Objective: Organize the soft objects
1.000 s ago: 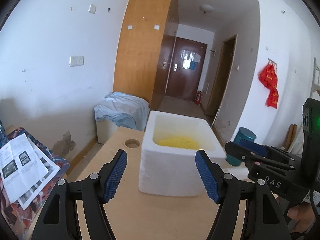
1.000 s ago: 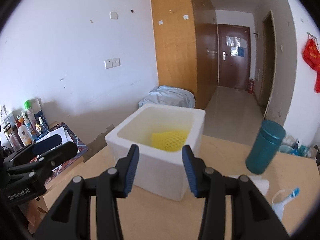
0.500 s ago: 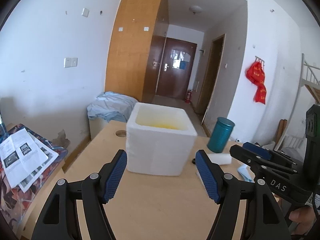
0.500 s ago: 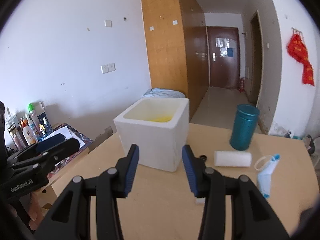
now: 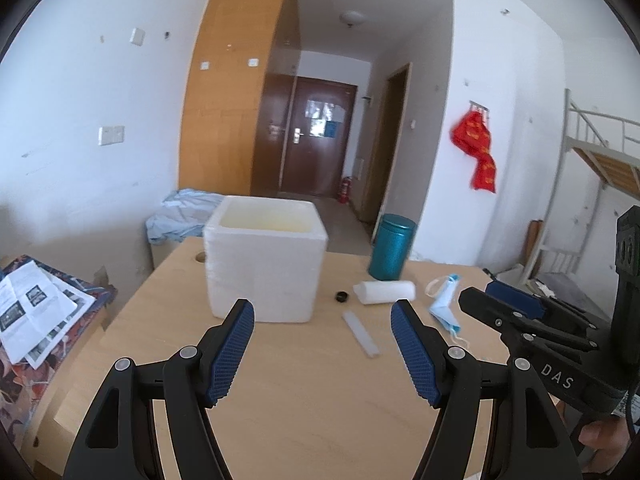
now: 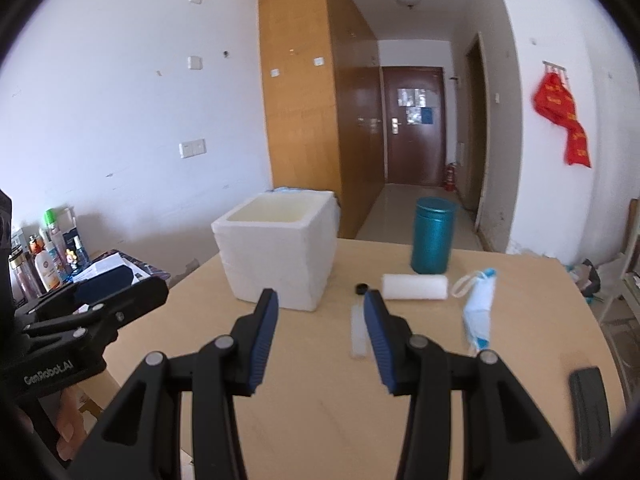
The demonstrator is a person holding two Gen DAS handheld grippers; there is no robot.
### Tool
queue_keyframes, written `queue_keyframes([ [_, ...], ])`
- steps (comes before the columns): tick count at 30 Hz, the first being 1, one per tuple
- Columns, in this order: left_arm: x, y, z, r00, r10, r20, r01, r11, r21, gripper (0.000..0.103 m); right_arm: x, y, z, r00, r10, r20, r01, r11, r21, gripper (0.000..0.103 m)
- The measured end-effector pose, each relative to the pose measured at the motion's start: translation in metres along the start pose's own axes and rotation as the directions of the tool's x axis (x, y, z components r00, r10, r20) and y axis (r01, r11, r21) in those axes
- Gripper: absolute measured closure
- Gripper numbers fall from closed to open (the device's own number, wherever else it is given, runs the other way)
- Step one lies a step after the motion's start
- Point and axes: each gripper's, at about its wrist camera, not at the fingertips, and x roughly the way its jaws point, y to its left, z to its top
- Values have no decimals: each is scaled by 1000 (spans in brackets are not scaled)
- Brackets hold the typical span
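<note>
A white foam box (image 5: 265, 264) stands on the wooden table (image 5: 304, 392); its inside is hidden from here. It also shows in the right wrist view (image 6: 280, 252). To its right lie a white roll (image 5: 385, 292) (image 6: 414, 286), a blue face mask (image 5: 444, 304) (image 6: 478, 308) and a clear flat strip (image 5: 361, 333) (image 6: 358, 330). My left gripper (image 5: 322, 350) is open and empty, well back from the box. My right gripper (image 6: 320, 332) is open and empty, with the strip just beside its right finger.
A teal canister (image 5: 391, 247) (image 6: 434, 236) stands behind the roll. A small black cap (image 5: 341, 297) lies by the box. A black flat object (image 6: 590, 412) lies at the table's right edge. Papers (image 5: 32, 312) and bottles (image 6: 48, 252) sit on a side table at the left.
Both grippers have pulled back and away from the foam box. The yellow thing inside it has dropped out of sight, and the roll, mask and strip have come into view.
</note>
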Motion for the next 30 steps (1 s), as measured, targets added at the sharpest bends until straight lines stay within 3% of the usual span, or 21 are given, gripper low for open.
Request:
queue_keyframes([
  [10,6,-37,-13,995,-102,-23,103,993,49,31,-31,-29,-21,993,-119,15,118,992,46,54],
  [19,28,-65,-17,986,-161,-46,164,984,74,31,-34,-58,-28,981,-195,-2,194,976,96,54],
  [21,35,-69,-17,984,-170,-55,174,982,76,31,-32,-64,-29,979,-206,-8,205,973,106,46],
  [23,40,-71,-17,983,-174,-56,178,981,72,26,-30,-68,-29,977,-215,-1,214,970,112,32],
  [25,45,-72,-18,984,-173,-51,176,982,63,18,-27,-70,-29,975,-224,-6,224,969,108,28],
  [30,59,-75,-17,987,-147,-57,151,986,70,17,-14,-83,-27,971,-236,-34,239,962,129,23],
])
